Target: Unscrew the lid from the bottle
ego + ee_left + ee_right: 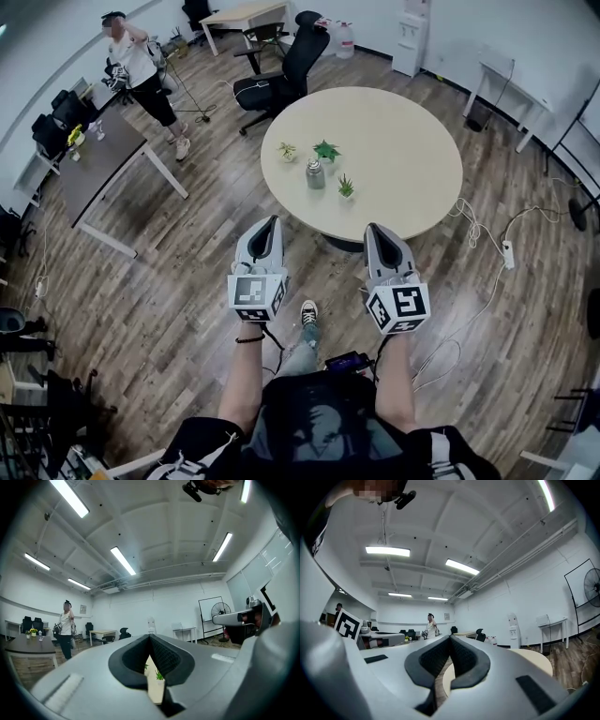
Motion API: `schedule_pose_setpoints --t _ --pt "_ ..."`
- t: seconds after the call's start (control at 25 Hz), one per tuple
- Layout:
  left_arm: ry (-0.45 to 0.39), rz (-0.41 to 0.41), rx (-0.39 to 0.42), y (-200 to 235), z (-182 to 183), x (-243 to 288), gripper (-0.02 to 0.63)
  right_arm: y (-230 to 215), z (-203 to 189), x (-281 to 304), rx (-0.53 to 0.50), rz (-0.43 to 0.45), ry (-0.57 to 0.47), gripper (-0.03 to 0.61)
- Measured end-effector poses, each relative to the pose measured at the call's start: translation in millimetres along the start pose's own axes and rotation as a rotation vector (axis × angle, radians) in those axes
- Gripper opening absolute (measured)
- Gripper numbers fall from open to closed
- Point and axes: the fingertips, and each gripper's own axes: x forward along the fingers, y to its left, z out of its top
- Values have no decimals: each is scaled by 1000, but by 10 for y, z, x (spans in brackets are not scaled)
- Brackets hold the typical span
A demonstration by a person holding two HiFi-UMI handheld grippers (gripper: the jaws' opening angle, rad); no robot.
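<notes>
While the bottle [315, 175] sits untouched, left claw [272, 221] and right claw [373, 229] are clenched; both empty.

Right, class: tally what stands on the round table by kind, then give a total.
On the round table:
small potted plants: 3
bottle with lid: 1
Total: 4

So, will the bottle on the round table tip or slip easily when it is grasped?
The bottle looks short and wide, standing upright on the round table, so it probably resists tipping. Its grey body seems smooth and rigid, so it may slip under a twist.
</notes>
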Motion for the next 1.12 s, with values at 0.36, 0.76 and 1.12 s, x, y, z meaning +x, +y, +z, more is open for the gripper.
schedule_pose_setpoints --t 0.36,0.76,1.12 --pt "-41 -38 -38 479 -177 1281 2 -629 -92 1097 -50 -61 3 3" --pt "-75 -84 -24 913 -126 2331 2 -923 -119 2217 -50 -72 38 3" --pt "-75 -62 -14 911 -250 2874 2 -1288 -316 2556 -21 -35 88 3"
